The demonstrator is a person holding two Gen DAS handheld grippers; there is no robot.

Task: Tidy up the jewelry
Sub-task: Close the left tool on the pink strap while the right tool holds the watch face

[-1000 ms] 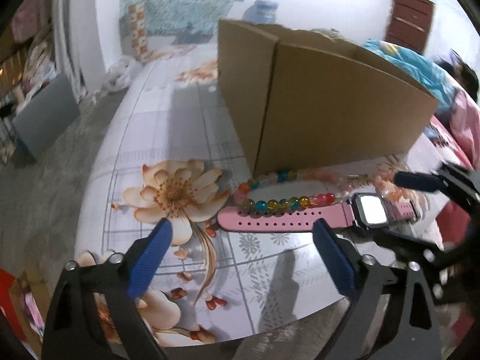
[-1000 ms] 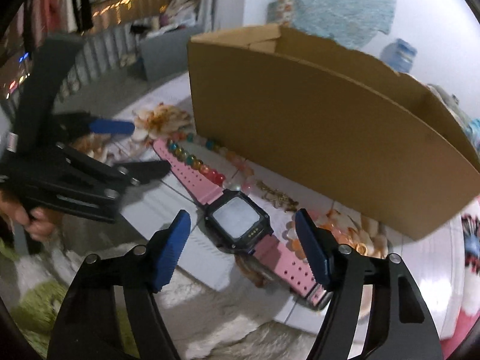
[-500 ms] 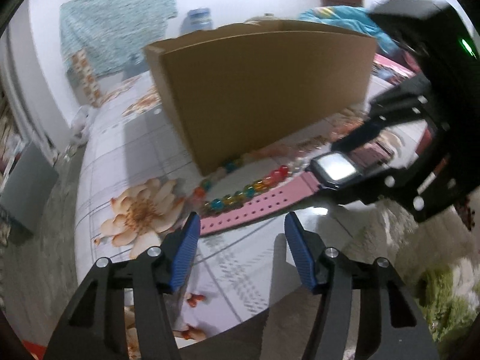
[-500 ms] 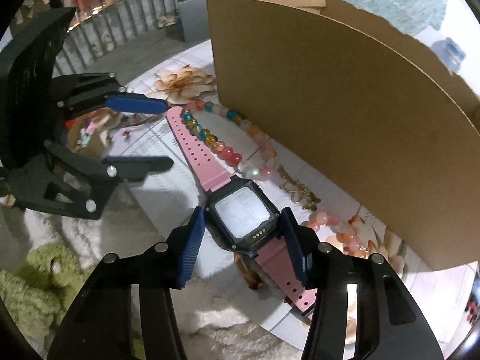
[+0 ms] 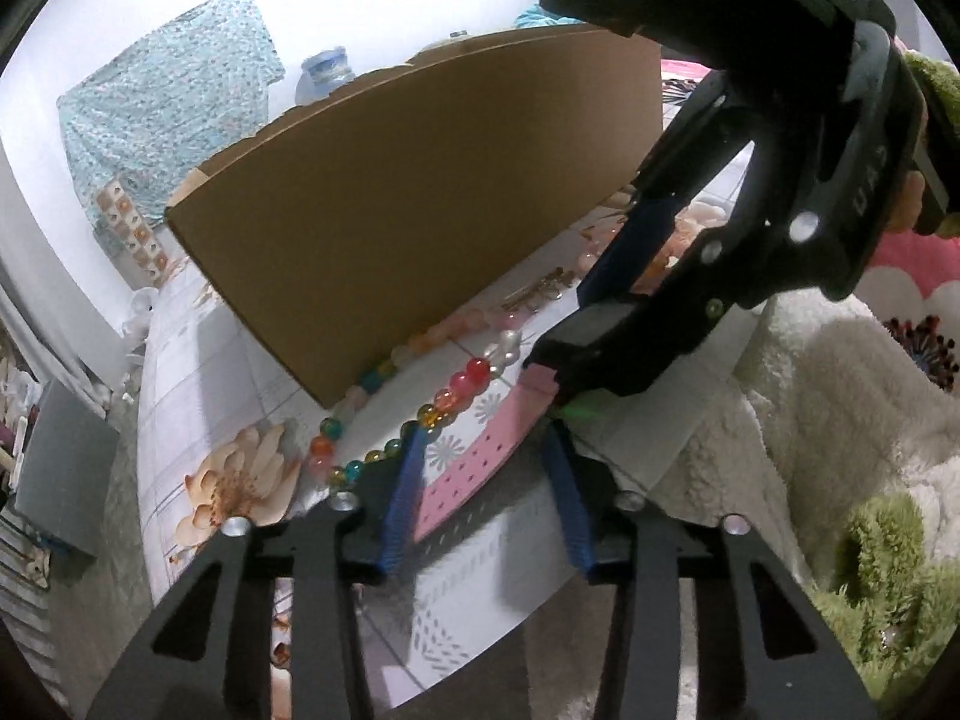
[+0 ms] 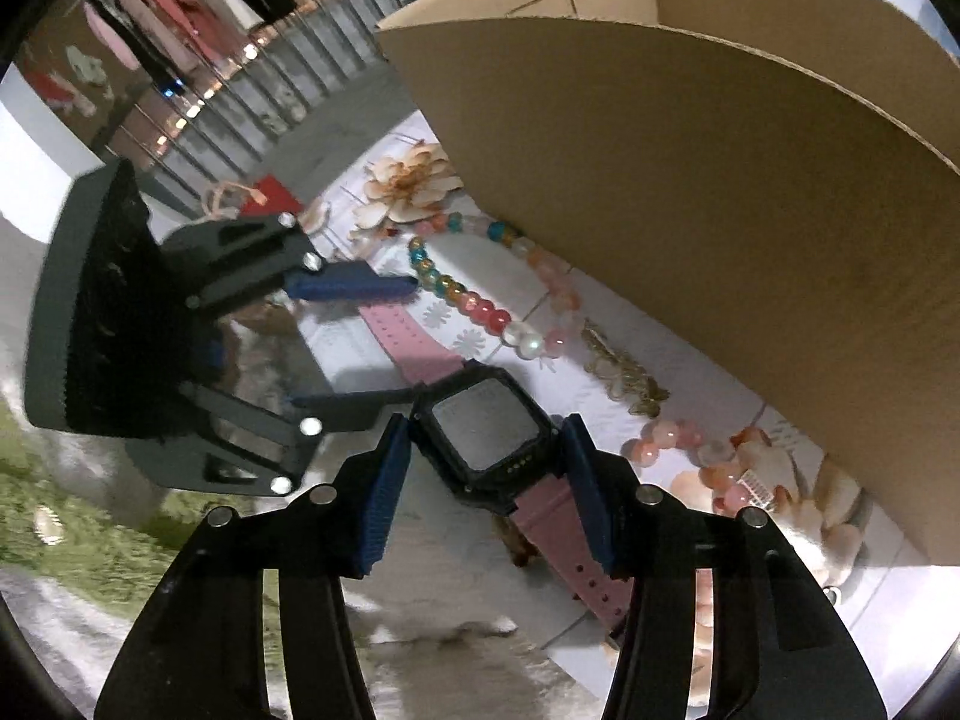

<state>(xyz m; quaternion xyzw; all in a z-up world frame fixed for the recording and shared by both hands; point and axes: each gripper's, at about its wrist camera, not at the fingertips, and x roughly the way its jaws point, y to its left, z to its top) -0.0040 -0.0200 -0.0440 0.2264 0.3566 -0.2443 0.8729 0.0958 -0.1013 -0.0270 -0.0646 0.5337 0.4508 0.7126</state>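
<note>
raised letters on right gripper [image 5: 606, 360] body, too blurred to read.

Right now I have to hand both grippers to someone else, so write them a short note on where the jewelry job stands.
Right gripper: closed on the case of the pink watch, which lies on the table.
Left gripper: jaws have just been closing around the watch's pink strap; contact is not clear.
Colourful bead bracelet, a gold chain and a peach bead bracelet lie along the cardboard box.
Done: nothing visibly put away.
Left: lift the watch, then sort the rest.
</note>
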